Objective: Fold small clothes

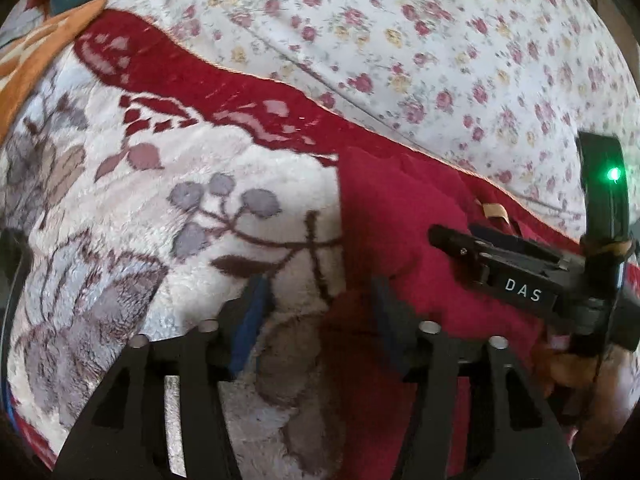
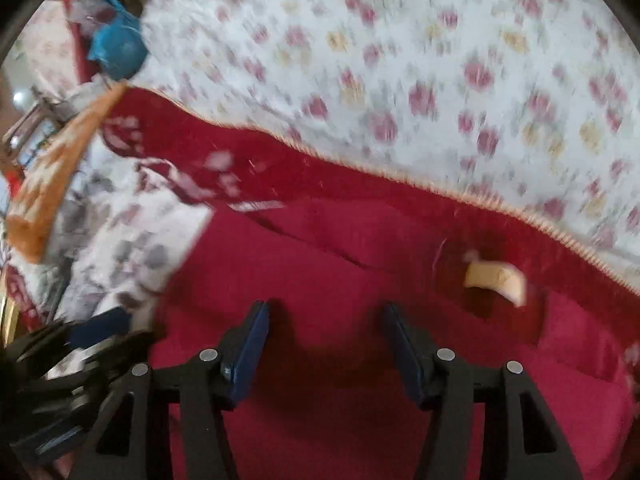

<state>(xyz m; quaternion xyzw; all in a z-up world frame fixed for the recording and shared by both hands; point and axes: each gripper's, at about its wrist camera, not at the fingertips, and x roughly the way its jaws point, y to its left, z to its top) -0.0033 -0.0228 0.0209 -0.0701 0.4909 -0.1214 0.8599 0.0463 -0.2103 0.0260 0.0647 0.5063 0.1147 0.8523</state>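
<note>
On patterned blanket [image 1: 132, 216], folded red garment [image 2: 320, 280]

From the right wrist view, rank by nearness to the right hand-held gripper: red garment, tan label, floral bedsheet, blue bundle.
1. Red garment: directly under the open right hand-held gripper.
2. Tan label: on the garment, ahead and right.
3. Floral bedsheet: beyond the blanket's edge.
4. Blue bundle: far upper left.

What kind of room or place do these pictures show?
Probably a bedroom, on a bed: a white floral bedsheet covers a soft surface, a plush patterned blanket lies over it, and a red garment lies on the blanket.
</note>
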